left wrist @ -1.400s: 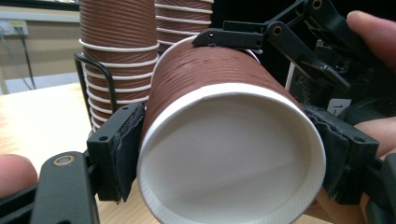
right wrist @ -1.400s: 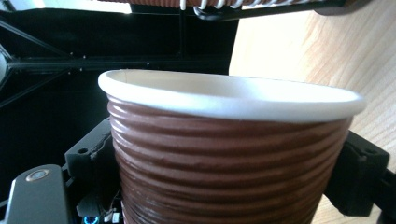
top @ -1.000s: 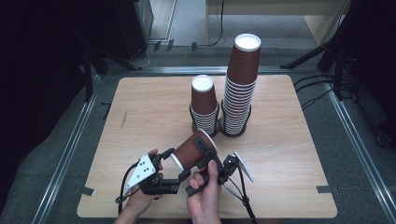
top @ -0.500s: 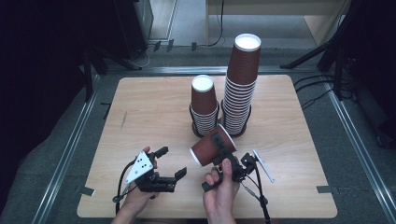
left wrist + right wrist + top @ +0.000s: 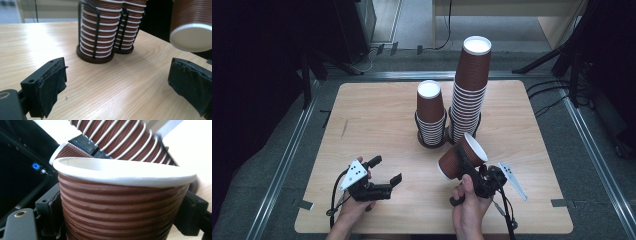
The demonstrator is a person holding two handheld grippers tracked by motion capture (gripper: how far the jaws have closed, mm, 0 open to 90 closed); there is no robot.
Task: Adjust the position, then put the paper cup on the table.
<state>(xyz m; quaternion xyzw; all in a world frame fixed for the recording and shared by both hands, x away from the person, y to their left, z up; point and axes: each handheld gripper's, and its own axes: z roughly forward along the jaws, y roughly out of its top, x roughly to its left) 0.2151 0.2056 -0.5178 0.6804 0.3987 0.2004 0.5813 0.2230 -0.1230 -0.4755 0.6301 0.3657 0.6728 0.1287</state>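
Two grippers, two cup stacks, one loose cup. R gripper (image 5: 460,162) pinches the single brown ribbed paper cup (image 5: 462,156) by its sides, tilted, lifted off the table (image 5: 377,115) at front right, just in front of the stacks. L gripper (image 5: 386,171) has jaws spread wide w/ nothing between, low over front-left of table. Short stack (image 5: 430,115) and tall stack (image 5: 469,90) stand upside down, touching, each in a black wire holder near table centre-back.

Near the counter's (image 5: 377,115) front edge, the right hand-held gripper (image 5: 460,161) clamps a tilted cup (image 5: 462,156) just before two stacks (image 5: 431,115), while the left hand-held gripper (image 5: 386,171) gapes empty.
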